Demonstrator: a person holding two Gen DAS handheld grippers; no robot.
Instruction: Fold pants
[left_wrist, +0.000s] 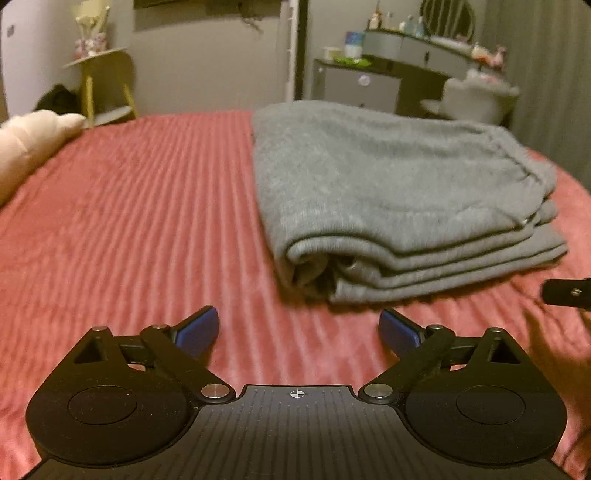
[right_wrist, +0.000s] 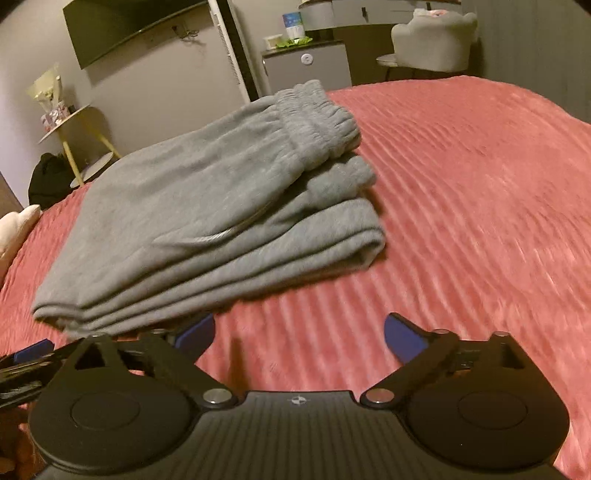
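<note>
On bedspread (left_wrist: 129, 221): folded pants (left_wrist: 388, 192), waistband (right_wrist: 317, 118) far-right; left gripper (left_wrist: 299, 332), right gripper (right_wrist: 299, 334) released.

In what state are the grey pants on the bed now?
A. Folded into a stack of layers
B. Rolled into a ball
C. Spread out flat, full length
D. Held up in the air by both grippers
A: the pants lie on the bed in stacked layers, and both the left gripper and the right gripper are open and empty.

Your folded grey fleece pants (left_wrist: 388, 192) lie on the ribbed red bedspread (left_wrist: 147, 206), ahead-right of your left gripper (left_wrist: 299, 332), pale pillow (left_wrist: 33, 144) far left.
</note>
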